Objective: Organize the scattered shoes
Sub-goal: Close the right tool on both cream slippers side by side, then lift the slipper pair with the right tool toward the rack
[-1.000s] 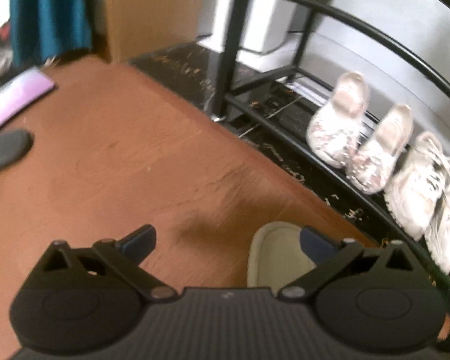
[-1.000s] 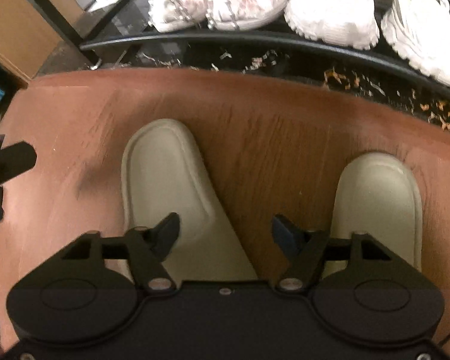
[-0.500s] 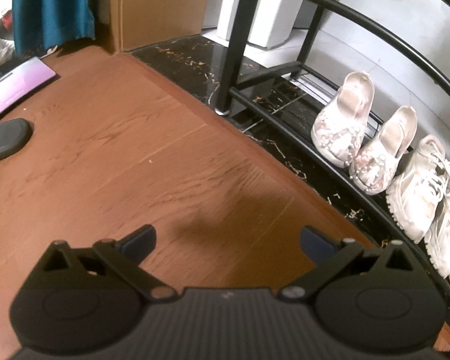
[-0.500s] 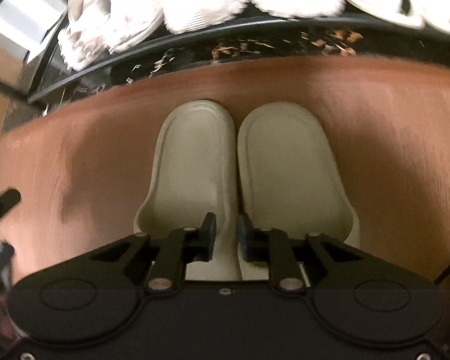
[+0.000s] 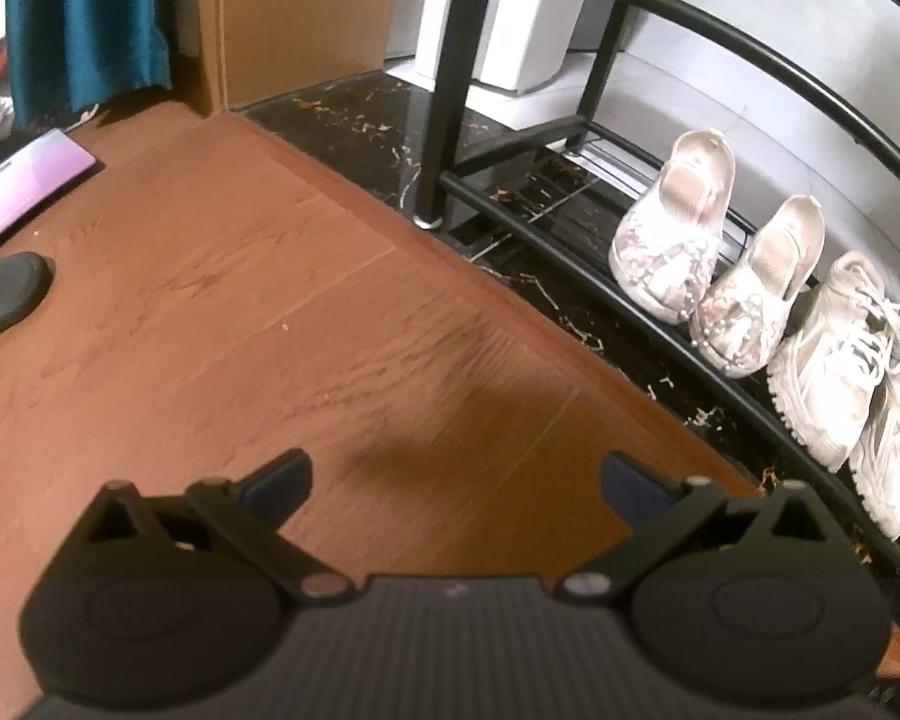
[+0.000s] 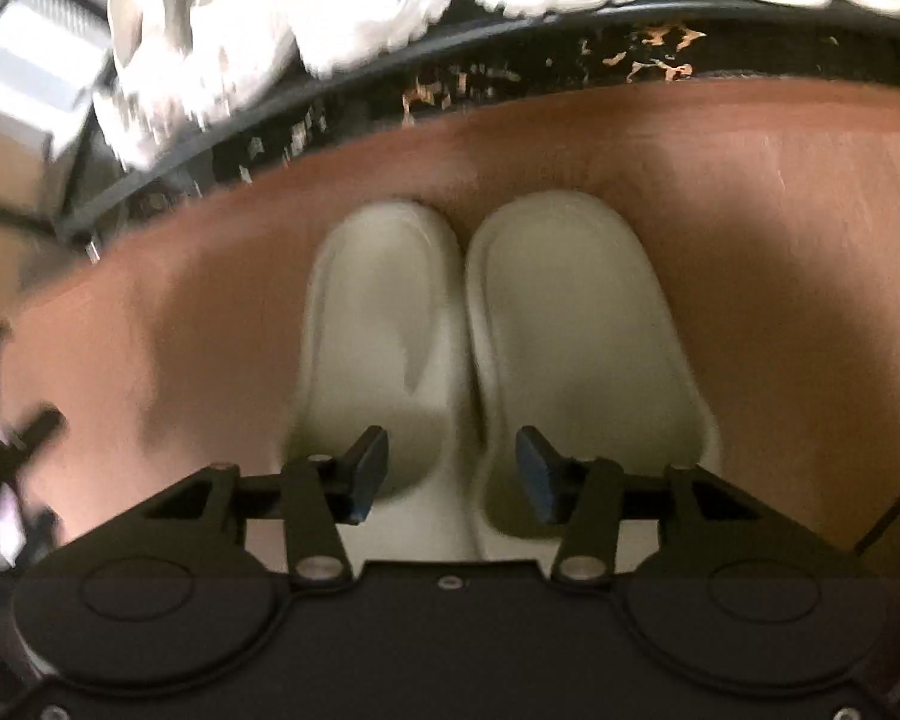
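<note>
Beneath the opening right gripper (image 6: 450,471), two pale slippers (image 6: 576,324), side by side

slippers (image 6: 486,348): 2 | patterned slip-ons (image 5: 714,264): 2 | white sneakers (image 5: 858,372): 2 | dark shoe (image 5: 0,294): 1

Two black grippers, left gripper (image 5: 455,474) and right gripper (image 6: 451,468), each with dark blue pads on angular link arms. Silver pivot screws, round moulded discs either side. Ribbed grey housing on left, smooth black on right.
</note>
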Action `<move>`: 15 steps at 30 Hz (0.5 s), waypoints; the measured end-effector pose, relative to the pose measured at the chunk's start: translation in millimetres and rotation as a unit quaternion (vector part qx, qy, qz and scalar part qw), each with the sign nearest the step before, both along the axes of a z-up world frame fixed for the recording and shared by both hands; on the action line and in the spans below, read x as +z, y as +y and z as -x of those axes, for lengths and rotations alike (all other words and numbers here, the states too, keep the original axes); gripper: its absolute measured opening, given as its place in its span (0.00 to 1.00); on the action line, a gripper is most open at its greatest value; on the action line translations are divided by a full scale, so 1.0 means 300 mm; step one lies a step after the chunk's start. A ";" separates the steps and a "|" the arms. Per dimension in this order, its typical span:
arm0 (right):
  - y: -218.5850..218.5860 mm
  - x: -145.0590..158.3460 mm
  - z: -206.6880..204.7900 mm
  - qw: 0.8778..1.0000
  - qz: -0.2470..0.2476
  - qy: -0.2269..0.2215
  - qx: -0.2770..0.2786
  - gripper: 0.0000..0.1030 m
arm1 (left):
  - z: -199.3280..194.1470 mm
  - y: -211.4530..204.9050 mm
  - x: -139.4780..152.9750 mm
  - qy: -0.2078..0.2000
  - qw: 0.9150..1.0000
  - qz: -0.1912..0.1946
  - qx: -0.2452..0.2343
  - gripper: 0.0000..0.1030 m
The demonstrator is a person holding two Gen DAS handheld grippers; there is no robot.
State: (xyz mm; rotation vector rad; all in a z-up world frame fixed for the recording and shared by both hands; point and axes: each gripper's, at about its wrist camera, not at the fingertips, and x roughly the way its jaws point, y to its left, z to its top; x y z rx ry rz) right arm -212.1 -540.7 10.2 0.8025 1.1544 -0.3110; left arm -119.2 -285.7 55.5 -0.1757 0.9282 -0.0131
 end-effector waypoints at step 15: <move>0.273 -0.043 0.557 0.967 0.169 -0.188 -0.028 0.95 | 0.013 0.019 0.021 -0.003 1.000 0.020 0.004 0.99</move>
